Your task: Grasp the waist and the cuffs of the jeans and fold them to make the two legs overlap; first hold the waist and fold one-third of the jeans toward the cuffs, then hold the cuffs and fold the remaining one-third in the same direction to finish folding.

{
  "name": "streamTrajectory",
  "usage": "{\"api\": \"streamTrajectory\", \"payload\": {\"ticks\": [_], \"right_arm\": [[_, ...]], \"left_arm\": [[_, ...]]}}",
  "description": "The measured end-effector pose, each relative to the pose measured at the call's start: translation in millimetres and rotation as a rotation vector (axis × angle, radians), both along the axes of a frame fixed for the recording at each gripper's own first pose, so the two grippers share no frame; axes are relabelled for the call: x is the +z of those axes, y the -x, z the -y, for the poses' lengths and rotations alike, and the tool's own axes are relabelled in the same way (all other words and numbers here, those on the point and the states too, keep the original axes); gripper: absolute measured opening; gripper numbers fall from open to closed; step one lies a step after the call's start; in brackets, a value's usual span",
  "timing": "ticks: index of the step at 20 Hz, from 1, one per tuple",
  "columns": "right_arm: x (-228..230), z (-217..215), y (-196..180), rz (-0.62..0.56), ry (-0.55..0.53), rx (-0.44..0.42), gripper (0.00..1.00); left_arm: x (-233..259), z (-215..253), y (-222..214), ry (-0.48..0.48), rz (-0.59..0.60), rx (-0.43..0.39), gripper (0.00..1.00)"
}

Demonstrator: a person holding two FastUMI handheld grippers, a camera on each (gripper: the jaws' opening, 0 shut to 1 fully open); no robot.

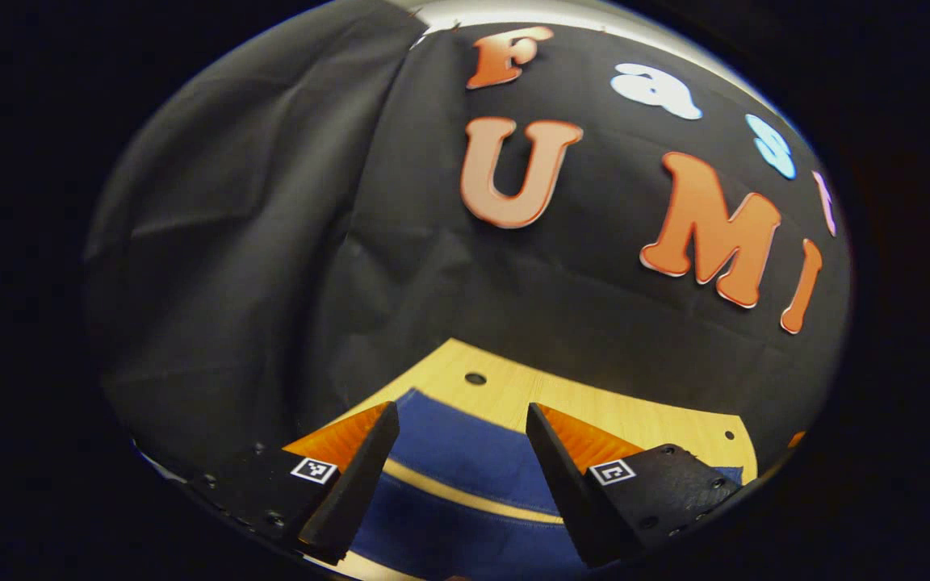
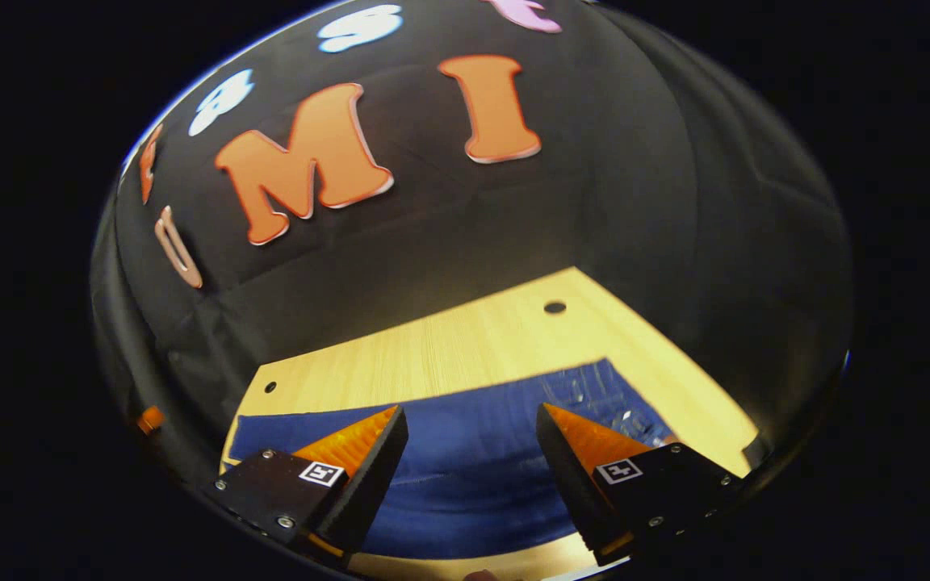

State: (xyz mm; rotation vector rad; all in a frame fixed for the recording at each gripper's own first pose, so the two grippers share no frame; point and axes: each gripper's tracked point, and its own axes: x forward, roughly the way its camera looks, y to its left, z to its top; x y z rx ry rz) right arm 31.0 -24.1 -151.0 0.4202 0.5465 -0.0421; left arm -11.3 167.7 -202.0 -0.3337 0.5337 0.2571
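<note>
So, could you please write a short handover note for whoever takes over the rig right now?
Left gripper: jaws open, holding nothing, above the jeans.
Right gripper: jaws open, holding nothing, above the jeans.
Jeans: lying flat on the wooden table. In the left gripper view a strip of table shows between the two legs, so they do not overlap there. In the right gripper view, the section at the right looks like the waist, though I cannot be sure.
Done: no fold visible.
Left: grasp waist and cuffs, overlap the legs, fold the waist third toward the cuffs, then fold the cuff third.
</note>
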Motion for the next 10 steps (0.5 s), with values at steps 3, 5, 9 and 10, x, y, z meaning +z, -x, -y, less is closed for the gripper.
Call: {"api": "streamTrajectory", "payload": {"ticks": [3,5,9,10], "right_arm": [[-47.5,21.5,15.8,-0.141,-0.145,-0.052,0.98],[-71.4,29.7,22.8,-0.214,-0.228,-0.102,0.99],[-112.2,48.3,40.6,-0.323,-0.329,-0.159,0.98],[-121.8,52.8,44.6,-0.347,-0.334,-0.162,0.98]], "left_arm": [[-49.7,-22.0,28.5,0.157,-0.126,0.071,0.97],[-83.3,-31.7,50.0,0.302,-0.223,0.134,0.98],[-140.0,-50.9,80.0,0.507,-0.396,0.289,0.98],[-146.8,-56.7,84.8,0.539,-0.416,0.320,0.98]]}}
